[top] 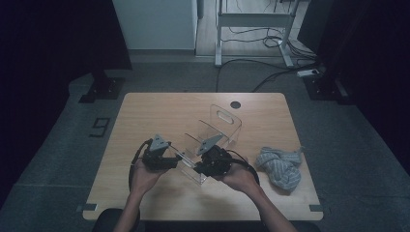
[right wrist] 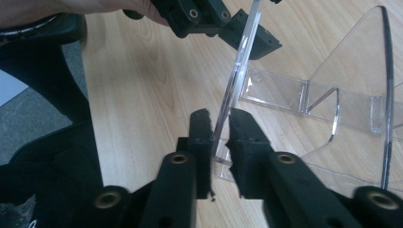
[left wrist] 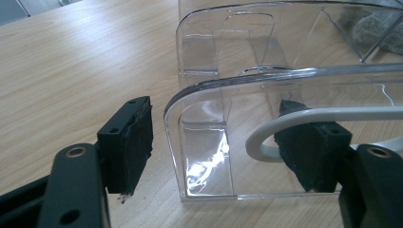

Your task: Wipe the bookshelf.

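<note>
A clear acrylic rack with upright dividers stands in the middle of the wooden table. Both grippers meet at its nearest panel. My left gripper is open, its jaws straddling that panel's rounded corner with wide gaps on either side. From the other side, my right gripper has the same thin panel edge-on between its pads; the gripper stands narrowly open, with slim gaps showing. The left gripper appears further along the panel in the right gripper view.
A crumpled grey striped cloth lies on the table to the right of the rack. A white cable loops behind the panel. A round cable hole sits near the table's far edge. Floor cables and a desk frame lie beyond.
</note>
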Motion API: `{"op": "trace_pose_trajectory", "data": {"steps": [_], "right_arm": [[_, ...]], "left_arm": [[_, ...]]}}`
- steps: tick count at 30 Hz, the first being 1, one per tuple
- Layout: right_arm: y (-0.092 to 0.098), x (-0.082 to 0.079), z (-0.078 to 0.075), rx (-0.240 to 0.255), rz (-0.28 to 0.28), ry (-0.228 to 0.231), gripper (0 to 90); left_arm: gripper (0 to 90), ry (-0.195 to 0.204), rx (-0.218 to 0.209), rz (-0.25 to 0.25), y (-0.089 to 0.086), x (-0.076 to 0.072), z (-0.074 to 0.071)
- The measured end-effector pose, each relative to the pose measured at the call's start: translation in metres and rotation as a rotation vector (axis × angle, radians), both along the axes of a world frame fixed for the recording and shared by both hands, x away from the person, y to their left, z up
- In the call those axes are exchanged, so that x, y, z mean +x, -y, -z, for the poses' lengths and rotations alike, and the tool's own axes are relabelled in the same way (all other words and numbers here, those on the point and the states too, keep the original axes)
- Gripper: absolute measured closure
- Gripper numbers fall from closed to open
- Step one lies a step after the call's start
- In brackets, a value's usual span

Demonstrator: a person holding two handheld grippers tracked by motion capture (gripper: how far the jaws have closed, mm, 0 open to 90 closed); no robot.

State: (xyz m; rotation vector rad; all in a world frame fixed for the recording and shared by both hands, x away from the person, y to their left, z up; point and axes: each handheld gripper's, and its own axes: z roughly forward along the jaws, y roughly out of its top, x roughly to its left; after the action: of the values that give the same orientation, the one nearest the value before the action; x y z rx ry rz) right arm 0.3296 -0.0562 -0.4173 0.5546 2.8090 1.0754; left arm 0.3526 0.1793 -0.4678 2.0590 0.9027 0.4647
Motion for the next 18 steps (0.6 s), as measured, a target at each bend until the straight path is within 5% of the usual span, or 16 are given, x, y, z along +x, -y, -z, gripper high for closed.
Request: {"op": "trace_pose_trajectory", "data": {"steps": [10,18], "right_arm": [[0.018,0.003,-0.006,-0.013,0.033,0.014,51.6],[0.05,0.01,-0.003,-0.042,0.102,0.02,39.6]], "left_arm": [[30.6,0.004,0.016,-0.026,-0.005,-0.002,-0.001],[30.4,-0.002,-0.011,-0.041,-0.015,-0.003,0.0]]}}
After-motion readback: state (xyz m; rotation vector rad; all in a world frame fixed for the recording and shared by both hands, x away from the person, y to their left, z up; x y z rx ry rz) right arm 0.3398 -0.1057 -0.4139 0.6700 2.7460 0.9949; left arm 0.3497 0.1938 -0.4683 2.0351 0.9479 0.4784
